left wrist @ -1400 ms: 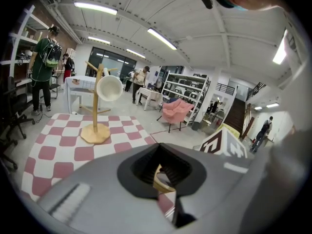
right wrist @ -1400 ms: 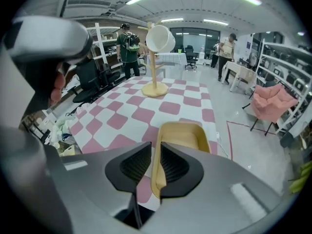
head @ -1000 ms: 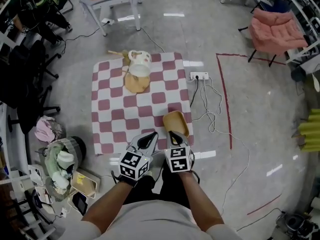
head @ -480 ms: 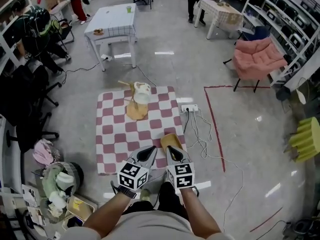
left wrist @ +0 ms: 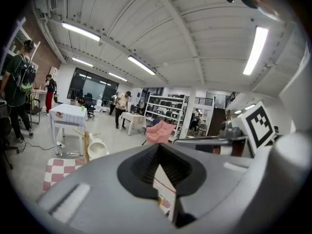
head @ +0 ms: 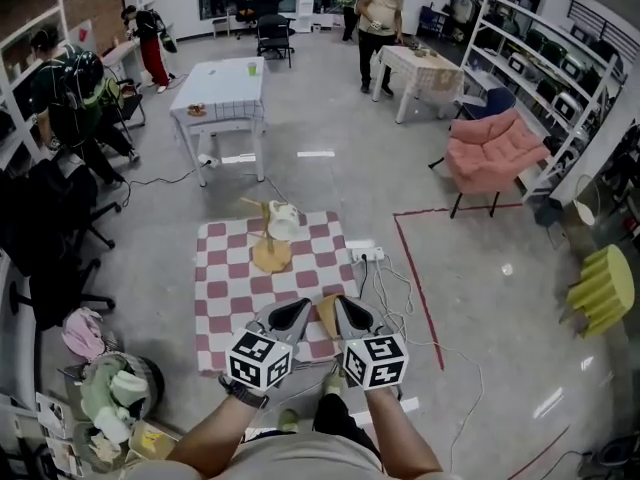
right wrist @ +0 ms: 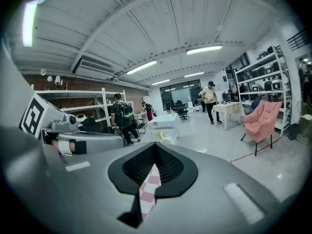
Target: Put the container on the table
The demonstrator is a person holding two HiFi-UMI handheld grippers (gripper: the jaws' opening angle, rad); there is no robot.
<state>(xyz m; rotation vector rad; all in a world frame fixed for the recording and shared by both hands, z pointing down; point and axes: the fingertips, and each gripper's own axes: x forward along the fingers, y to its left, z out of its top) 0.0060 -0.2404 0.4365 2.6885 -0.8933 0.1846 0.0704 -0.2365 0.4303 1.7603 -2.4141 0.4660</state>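
While the left gripper [head: 297, 308] and right gripper [head: 343, 306] hang side by side close in front of the person, the tan container [head: 324, 318] lies on the floor at the near right edge of the red-and-white checkered mat [head: 230, 268]. From the head view it shows in the gap between the two grippers and is partly covered by them. Each gripper's own view shows its jaws pressed together at the tips with nothing held between them: the left gripper [left wrist: 157, 146] looks out over the mat toward the far side of the room, and the right gripper [right wrist: 155, 145] shows only a sliver of checkered cloth beneath its jaws. The white table [head: 222, 88] stands well beyond the mat's far edge, well apart from the container. A white pot [head: 283, 223] and a round wooden board [head: 270, 256] sit on the far part of the mat. A power strip [head: 362, 255] lies just right of the mat.
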